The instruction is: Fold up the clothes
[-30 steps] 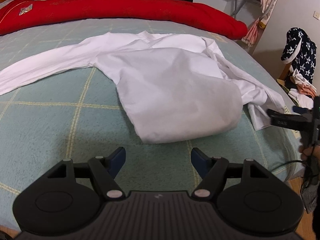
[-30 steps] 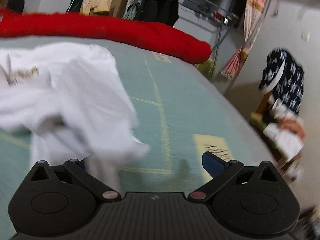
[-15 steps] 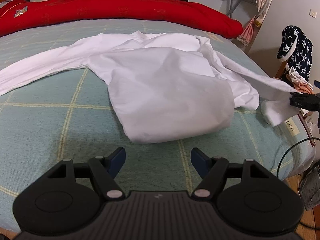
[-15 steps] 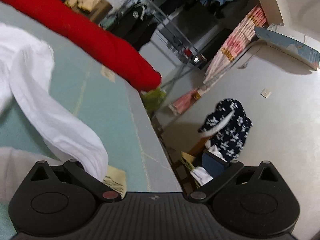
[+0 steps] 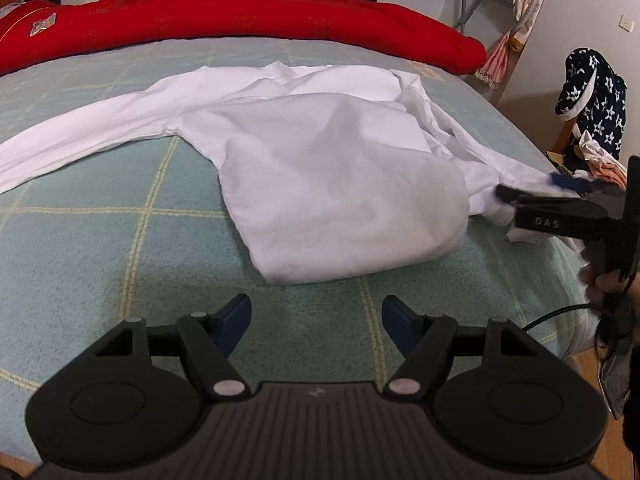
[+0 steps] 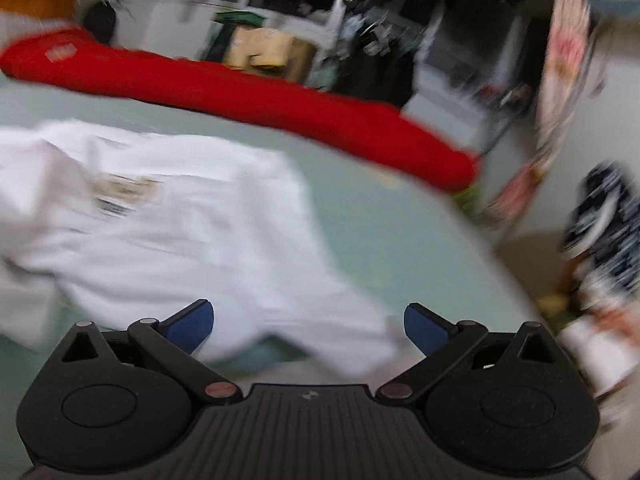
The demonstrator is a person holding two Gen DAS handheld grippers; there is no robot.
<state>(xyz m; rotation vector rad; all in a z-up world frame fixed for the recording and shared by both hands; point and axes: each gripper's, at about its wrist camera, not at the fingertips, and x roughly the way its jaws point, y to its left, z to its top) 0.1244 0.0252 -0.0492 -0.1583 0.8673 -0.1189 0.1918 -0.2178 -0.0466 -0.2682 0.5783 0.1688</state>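
A white long-sleeved shirt (image 5: 332, 184) lies spread on the green checked bed (image 5: 100, 260), its lower part folded up over the body. The left sleeve (image 5: 80, 136) stretches out to the left. My left gripper (image 5: 316, 316) hovers open above bare bedcover, just short of the shirt's near fold. My right gripper (image 5: 528, 188) comes in from the right, over the bunched right sleeve end (image 5: 484, 200). The right wrist view is blurred; there my right gripper (image 6: 308, 326) stands open, and the sleeve cloth (image 6: 320, 332) lies loose between its blue pads.
A red quilt (image 5: 240, 16) runs along the far side of the bed. The bed's right edge drops off by a chair piled with a navy star-patterned garment (image 5: 592, 108). A person's hand (image 5: 600, 280) and a black cable (image 5: 560, 312) are at the right.
The right gripper swung back towards the shirt from the bed's edge. The right sleeve, pulled taut to the right half a second ago, has gone slack on the bed. The left gripper stayed still.
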